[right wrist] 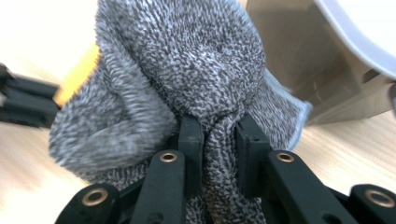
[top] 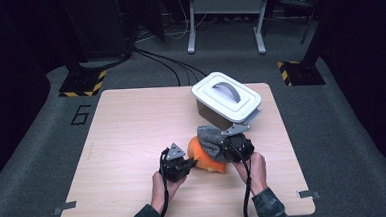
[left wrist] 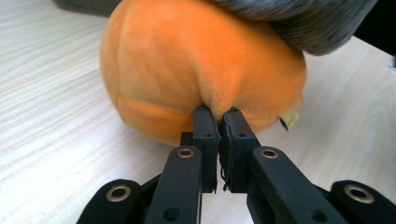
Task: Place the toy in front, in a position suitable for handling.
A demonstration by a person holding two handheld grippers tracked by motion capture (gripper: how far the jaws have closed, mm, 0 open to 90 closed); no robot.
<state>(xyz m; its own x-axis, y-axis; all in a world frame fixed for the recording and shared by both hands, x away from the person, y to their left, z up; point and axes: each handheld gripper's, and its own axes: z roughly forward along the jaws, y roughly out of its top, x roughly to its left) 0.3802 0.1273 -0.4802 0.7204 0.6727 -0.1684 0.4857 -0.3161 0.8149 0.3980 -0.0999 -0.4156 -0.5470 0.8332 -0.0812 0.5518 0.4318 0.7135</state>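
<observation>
1. Step in hand, by the look of it: the grey knit cover [top: 211, 140] is being peeled off the orange plush ball [top: 207, 159], or maybe pulled on, hard to call from one moment. The ball sits on the desk [top: 127, 127] near its middle, just in front of the lidded white bin [top: 225, 101], with the grey knit draped over its far side.
2. The left tool [left wrist: 217, 114] has its jaws pressed together on a pinch of the orange plush, low on the ball's near side.
3. The right tool [right wrist: 219, 123] is clamped on a bunched fold of the grey knit (a thick wad runs down between the jaws).
4. Next move probably calls for the left tool to anchor the ball while the right draws the knit away, without either pinch slipping.
5. Pose: both forearms come in from the near edge, hands close together, tools pointing forward and slightly inward at the ball.
</observation>
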